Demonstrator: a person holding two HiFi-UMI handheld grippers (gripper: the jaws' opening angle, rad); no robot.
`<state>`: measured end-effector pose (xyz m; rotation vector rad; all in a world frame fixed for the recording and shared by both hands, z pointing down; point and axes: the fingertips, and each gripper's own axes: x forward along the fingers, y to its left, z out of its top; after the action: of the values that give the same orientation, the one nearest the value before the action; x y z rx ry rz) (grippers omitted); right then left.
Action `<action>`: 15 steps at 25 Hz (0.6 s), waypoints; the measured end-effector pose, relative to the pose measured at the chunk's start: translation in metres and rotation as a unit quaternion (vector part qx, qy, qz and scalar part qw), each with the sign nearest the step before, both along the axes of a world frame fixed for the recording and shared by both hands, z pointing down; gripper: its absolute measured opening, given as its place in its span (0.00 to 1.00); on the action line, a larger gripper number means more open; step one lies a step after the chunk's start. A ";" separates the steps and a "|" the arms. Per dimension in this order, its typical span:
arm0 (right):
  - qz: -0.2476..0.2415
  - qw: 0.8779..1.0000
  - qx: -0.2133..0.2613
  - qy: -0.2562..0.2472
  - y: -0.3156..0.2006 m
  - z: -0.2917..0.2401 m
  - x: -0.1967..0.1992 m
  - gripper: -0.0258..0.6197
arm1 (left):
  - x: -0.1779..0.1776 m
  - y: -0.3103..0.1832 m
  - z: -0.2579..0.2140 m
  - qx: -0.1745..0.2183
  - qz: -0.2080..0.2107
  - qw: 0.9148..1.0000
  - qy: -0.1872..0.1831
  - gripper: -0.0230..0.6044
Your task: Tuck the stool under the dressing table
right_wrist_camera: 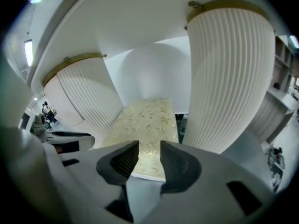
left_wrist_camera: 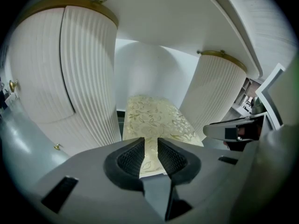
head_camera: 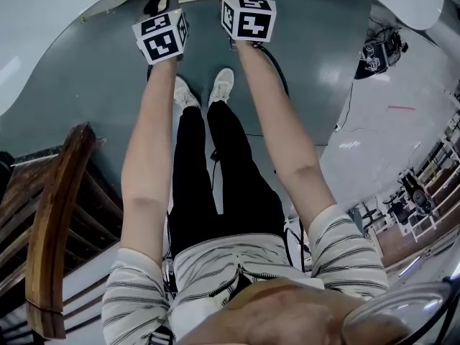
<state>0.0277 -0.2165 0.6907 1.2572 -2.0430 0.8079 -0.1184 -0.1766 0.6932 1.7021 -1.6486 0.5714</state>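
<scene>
"Two hand-held grippers and one stool. Where is the stool?"

"The stool (left_wrist_camera: 152,118) is under the white desk (left_wrist_camera: 163,13), in the recess between its two ribbed pedestals. The left pedestal (left_wrist_camera: 70,73) and the right pedestal (left_wrist_camera: 215,92) stand just beside its long sides."

"Which way does it run?"

"Its top is a cream rectangle with a leaf pattern. The long axis runs straight away from the person, into the recess toward the white back panel (left_wrist_camera: 149,69). One short end faces that panel and the other faces the person."

"And the grippers?"

"The left hand-held gripper (left_wrist_camera: 150,155) has its jaws a narrow gap apart with nothing pinched. The stool's near short edge shows through the gap, beyond the pads. The right hand-held gripper (right_wrist_camera: 149,160) is the same, slightly parted and empty, with that same edge showing between its jaws. From the head view they hang side by side at the stool's near end, with its patterned top between them."
</scene>
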 end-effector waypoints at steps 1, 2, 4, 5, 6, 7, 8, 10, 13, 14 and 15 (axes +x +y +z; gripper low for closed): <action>-0.001 1.000 -0.001 -0.002 0.003 -0.003 0.000 0.26 | 0.001 0.002 -0.005 0.002 0.000 1.000 0.001 0.17; -0.001 1.000 -0.003 -0.006 0.007 -0.006 0.000 0.24 | 0.001 0.005 -0.010 0.005 -0.001 1.000 0.002 0.16; 0.003 1.000 -0.004 -0.012 0.014 -0.014 0.000 0.18 | 0.003 0.011 -0.021 0.010 -0.005 1.000 0.005 0.13; 0.003 1.000 -0.002 -0.014 0.017 -0.019 0.001 0.14 | 0.004 0.014 -0.026 0.012 -0.005 1.000 0.008 0.12; 0.004 1.000 0.001 -0.015 0.020 -0.024 0.002 0.13 | 0.007 0.016 -0.032 0.015 -0.004 1.000 0.010 0.11; 0.004 1.000 0.004 -0.015 0.023 -0.030 0.002 0.11 | 0.009 0.018 -0.038 0.018 -0.002 1.000 0.012 0.10; 0.006 1.000 0.006 -0.015 0.027 -0.036 0.003 0.09 | 0.012 0.021 -0.044 0.021 0.001 1.000 0.013 0.09; 0.007 1.000 0.011 -0.017 0.036 -0.047 0.005 0.06 | 0.017 0.028 -0.056 0.024 0.006 1.000 0.016 0.07; 0.010 1.000 0.016 -0.021 0.049 -0.064 0.006 0.06 | 0.025 0.038 -0.075 0.031 0.008 0.999 0.023 0.05; 0.011 0.999 0.017 -0.025 0.054 -0.070 0.005 0.06 | 0.027 0.041 -0.084 0.037 0.010 0.999 0.024 0.05; 0.010 0.999 0.019 -0.029 0.060 -0.078 0.003 0.06 | 0.028 0.046 -0.093 0.045 0.011 0.999 0.023 0.05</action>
<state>0.0304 -0.1568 0.6124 1.2913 -2.1024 0.8280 -0.0905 -0.1304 0.5998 1.7870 -1.6460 0.4716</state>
